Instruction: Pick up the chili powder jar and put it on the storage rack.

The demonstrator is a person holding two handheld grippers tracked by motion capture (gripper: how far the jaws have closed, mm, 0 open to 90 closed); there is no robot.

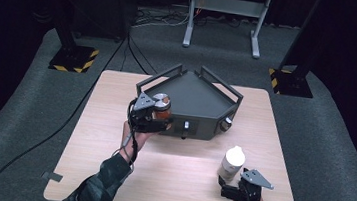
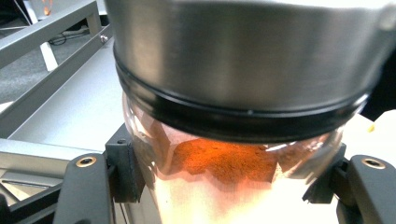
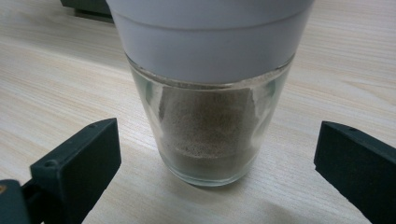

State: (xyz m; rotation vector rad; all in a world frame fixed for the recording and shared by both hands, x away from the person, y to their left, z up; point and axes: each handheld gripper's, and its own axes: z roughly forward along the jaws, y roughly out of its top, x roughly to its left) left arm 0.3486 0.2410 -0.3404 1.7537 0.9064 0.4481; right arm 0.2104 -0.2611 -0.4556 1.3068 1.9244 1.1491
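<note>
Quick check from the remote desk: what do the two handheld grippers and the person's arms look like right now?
Both grippers are black with two blocky black jaws. The left gripper and the right gripper each carry a grey three-cornered plate on top and trail a black cable. Brass-coloured screw inserts sit in the left gripper's fingers. The left forearm wears a dark camouflage-patterned sleeve.

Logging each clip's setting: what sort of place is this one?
Most likely a lab or recording studio rather than a kitchen: dark curtained walls, grey carpet, hazard-striped stand bases, and a lone wooden table bearing a grey metal tray and two spice jars.
</note>
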